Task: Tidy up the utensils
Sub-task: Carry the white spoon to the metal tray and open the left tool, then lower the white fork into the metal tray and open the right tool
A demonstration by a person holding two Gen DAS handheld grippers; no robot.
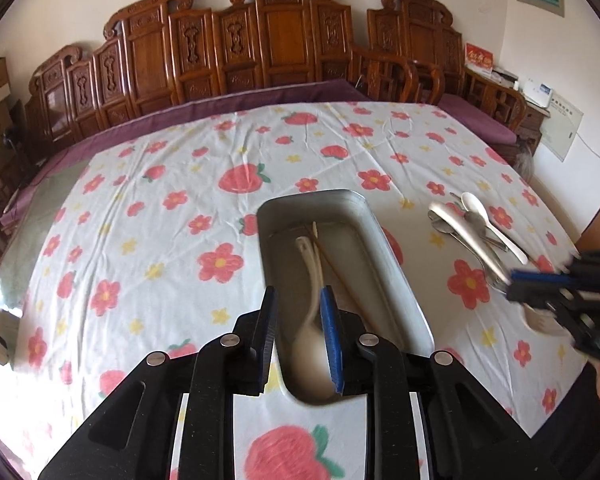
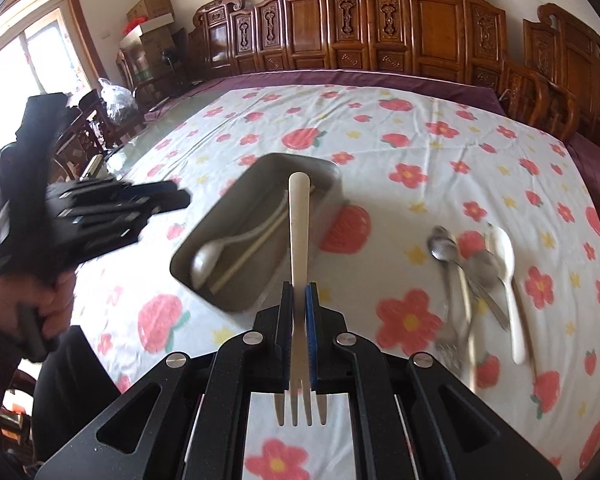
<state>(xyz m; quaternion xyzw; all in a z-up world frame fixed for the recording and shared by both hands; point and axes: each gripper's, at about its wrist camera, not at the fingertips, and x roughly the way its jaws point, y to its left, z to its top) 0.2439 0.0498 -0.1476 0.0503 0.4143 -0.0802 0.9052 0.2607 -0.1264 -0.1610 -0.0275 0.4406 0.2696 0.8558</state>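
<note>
My right gripper (image 2: 299, 334) was clenched on the white-handled fork (image 2: 299, 240), handle ahead over the metal tray (image 2: 236, 184), so I judged lowering it level beside the spoon (image 2: 208, 258) best, while my left gripper (image 1: 298, 336) hung released above.

Motion-blurred white spoon (image 1: 310, 336) inside metal tray (image 1: 396, 264), near tray end hidden behind left gripper (image 1: 298, 336). Right gripper (image 1: 540, 280) smeared, cut off by frame edge. Blurred metal fork (image 2: 452, 332) among loose utensils; tines indistinct.
</note>
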